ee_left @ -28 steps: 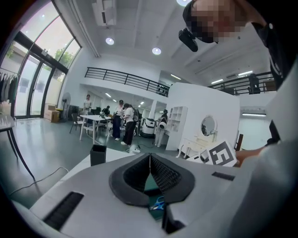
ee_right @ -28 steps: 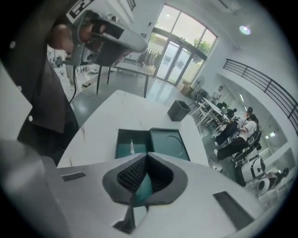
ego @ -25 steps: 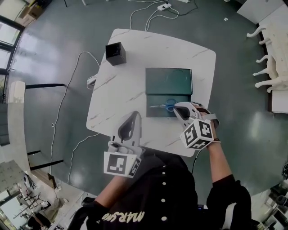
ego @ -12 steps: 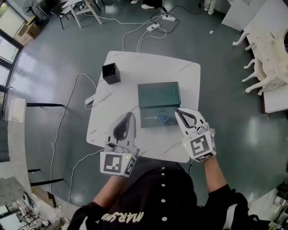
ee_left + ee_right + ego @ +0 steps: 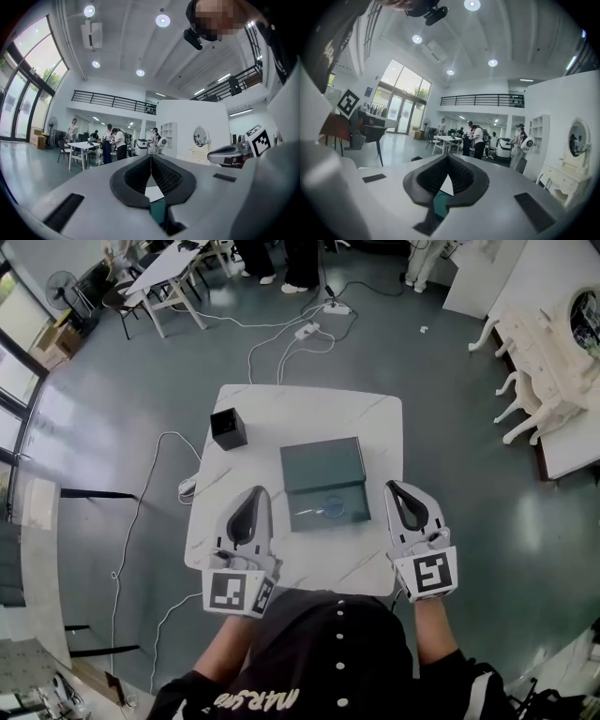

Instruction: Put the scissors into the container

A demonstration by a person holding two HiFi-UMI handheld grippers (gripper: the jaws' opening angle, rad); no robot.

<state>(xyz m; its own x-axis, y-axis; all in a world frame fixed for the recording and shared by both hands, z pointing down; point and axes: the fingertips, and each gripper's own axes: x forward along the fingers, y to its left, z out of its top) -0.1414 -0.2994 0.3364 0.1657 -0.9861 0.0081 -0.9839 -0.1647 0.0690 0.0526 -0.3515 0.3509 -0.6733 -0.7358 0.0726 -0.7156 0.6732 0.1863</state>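
Note:
A dark green container [image 5: 322, 465] sits in the middle of the white marble table [image 5: 375, 423]. The scissors [image 5: 330, 507], with blue handles, lie inside its near half. My left gripper [image 5: 258, 490] hovers over the table to the left of the container, jaws shut and holding nothing. My right gripper [image 5: 395, 485] is at the container's right side, near the table's edge, also shut and holding nothing. Both are apart from the scissors. In both gripper views the black pads [image 5: 151, 174] [image 5: 447, 176] meet at the tips, with a bit of green showing below.
A small black cube-shaped box [image 5: 228, 428] stands at the table's back left corner. White cables [image 5: 150, 484] trail across the grey floor on the left and behind. White furniture [image 5: 539, 362] stands at the right. People and tables are far behind.
My right gripper has drawn back from the scissors' handles to the container's right side. The scissors stay in the container. The head view has pulled back, so the table looks smaller.

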